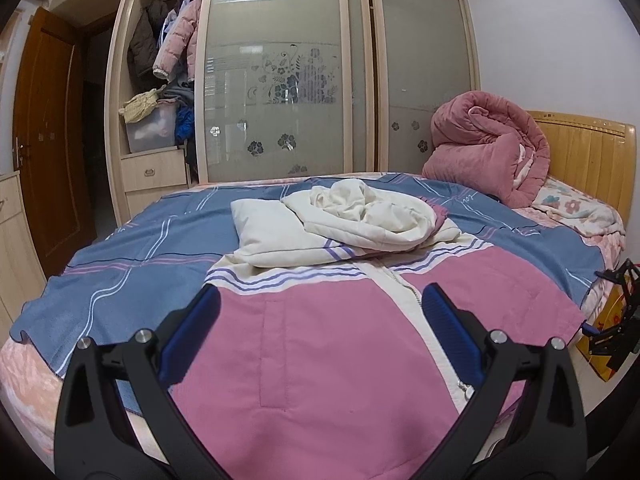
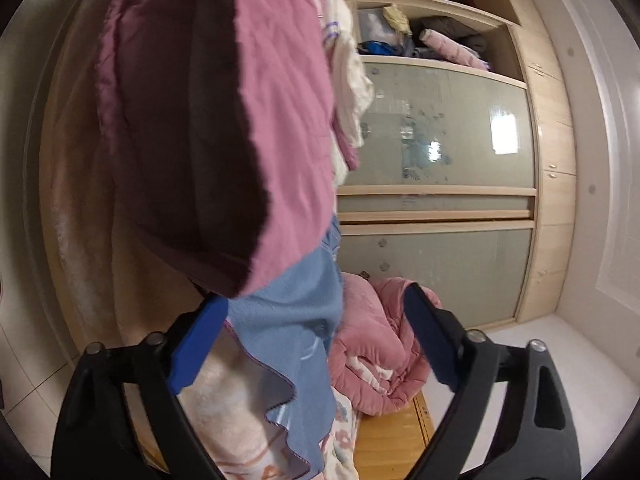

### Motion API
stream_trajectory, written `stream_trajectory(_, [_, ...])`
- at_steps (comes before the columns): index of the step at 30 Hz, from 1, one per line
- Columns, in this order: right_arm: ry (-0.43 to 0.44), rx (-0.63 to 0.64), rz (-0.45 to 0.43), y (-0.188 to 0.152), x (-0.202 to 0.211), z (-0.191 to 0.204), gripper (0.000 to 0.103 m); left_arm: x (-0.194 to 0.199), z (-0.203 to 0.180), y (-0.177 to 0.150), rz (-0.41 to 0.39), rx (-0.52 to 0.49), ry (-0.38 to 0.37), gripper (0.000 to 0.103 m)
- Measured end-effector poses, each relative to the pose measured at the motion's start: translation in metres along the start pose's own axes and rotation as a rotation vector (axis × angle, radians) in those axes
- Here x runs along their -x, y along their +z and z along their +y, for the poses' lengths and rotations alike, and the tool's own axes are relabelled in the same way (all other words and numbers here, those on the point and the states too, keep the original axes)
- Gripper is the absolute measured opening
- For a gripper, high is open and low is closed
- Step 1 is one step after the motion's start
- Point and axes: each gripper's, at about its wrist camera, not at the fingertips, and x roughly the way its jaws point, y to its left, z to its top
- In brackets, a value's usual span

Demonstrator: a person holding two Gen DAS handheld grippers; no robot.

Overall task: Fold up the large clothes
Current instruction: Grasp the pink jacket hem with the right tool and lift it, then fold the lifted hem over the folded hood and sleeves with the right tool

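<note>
Watching both feeds, I judged the risk was my right claw (image 2: 312, 336), spread with nothing pinched, catching the blue blanket (image 2: 288, 320) between its jaws instead of the pink jacket's (image 1: 320, 340) edge. My left claw (image 1: 320, 300) hovered released over that jacket on the bed (image 1: 24, 368), its cream hood (image 1: 360, 212) bunched, the rolled quilt (image 1: 488, 152) lying nearby.

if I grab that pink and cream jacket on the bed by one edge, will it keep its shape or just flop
The jacket will probably flop: its cream hood and sleeve already lie in soft rumpled folds. The quilted pink panels look padded, so likely bulky yet light. On the blue blanket it may drag the blanket along.
</note>
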Motion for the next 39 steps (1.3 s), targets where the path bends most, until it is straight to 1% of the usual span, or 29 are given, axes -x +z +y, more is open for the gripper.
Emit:
stream_trajectory(1, [0.022,0.008,-0.001,0.001,-0.002,0.002,0.070,0.000,-0.001,-0.001,0.002,-0.004,0.001,0.101])
stream_trajectory(2, [0.036,0.027,-0.005,0.003,-0.003,0.005,0.067,0.000,-0.001,-0.002,0.006,-0.009,0.002,0.101])
stream_trajectory(4, [0.042,0.063,-0.008,0.005,-0.004,0.011,0.067,0.000,-0.002,-0.002,0.009,-0.014,0.004,0.101])
stream_trajectory(7, [0.055,0.084,-0.015,0.008,-0.006,0.014,0.060,-0.001,-0.001,-0.003,0.014,-0.013,0.001,0.101])
stream_trajectory(8, [0.062,0.086,-0.016,0.009,-0.007,0.014,0.054,-0.001,-0.001,-0.003,0.016,-0.013,0.002,0.101])
stream_trajectory(9, [0.078,0.095,-0.019,0.011,-0.008,0.016,0.050,-0.001,0.000,-0.003,0.017,-0.012,0.000,0.101])
stream_trajectory(10, [0.089,0.105,-0.022,0.012,-0.008,0.017,0.042,-0.001,0.000,-0.003,0.017,-0.011,-0.001,0.101])
stream_trajectory(13, [0.109,0.106,-0.026,0.016,-0.008,0.016,0.032,-0.001,-0.001,-0.003,0.015,-0.015,-0.004,0.101])
stream_trajectory(15, [0.116,0.063,-0.039,0.018,-0.006,0.007,0.024,0.000,-0.002,-0.003,0.012,-0.020,-0.004,0.101])
stream_trajectory(17, [0.136,-0.014,-0.050,0.019,-0.003,-0.008,0.017,0.001,-0.002,-0.003,0.010,-0.023,-0.001,0.101])
stream_trajectory(19, [0.128,-0.068,-0.060,0.019,0.001,-0.019,0.014,0.002,-0.002,-0.003,0.009,-0.022,0.000,0.101])
stream_trajectory(20, [0.133,-0.132,-0.067,0.019,0.003,-0.031,0.012,0.002,-0.001,-0.003,0.007,-0.020,0.000,0.101])
stream_trajectory(22, [0.131,-0.259,-0.084,0.017,0.007,-0.054,0.011,0.003,0.000,-0.003,0.007,-0.017,-0.004,0.101])
stream_trajectory(24, [0.154,-0.402,-0.098,0.015,0.006,-0.082,0.011,0.003,0.001,-0.003,0.006,-0.021,-0.011,0.101])
stream_trajectory(25, [0.162,-0.449,-0.109,0.014,0.006,-0.091,0.011,0.004,0.000,-0.004,0.005,-0.025,-0.011,0.101])
stream_trajectory(28, [0.205,-0.629,-0.149,0.014,0.006,-0.127,0.011,0.006,-0.003,-0.006,0.004,-0.042,-0.014,0.101])
stream_trajectory(29, [0.215,-0.665,-0.157,0.015,0.004,-0.135,0.011,0.007,-0.003,-0.006,0.000,-0.048,-0.016,0.101])
stream_trajectory(30, [0.241,-0.745,-0.177,0.015,0.000,-0.151,0.011,0.008,-0.004,-0.007,-0.003,-0.052,-0.019,0.101])
stream_trajectory(33, [0.292,-0.856,-0.217,0.024,-0.018,-0.179,0.011,0.013,-0.004,-0.007,-0.024,-0.062,-0.035,0.101])
stream_trajectory(34, [0.303,-0.871,-0.227,0.023,-0.019,-0.183,0.010,0.015,-0.004,-0.008,-0.034,-0.065,-0.038,0.101])
stream_trajectory(35, [0.319,-0.890,-0.238,0.029,-0.027,-0.192,0.010,0.017,-0.003,-0.008,-0.043,-0.065,-0.043,0.101])
stream_trajectory(39, [0.369,-0.967,-0.230,0.049,-0.051,-0.214,0.010,0.023,-0.003,-0.009,-0.059,-0.066,-0.068,0.101])
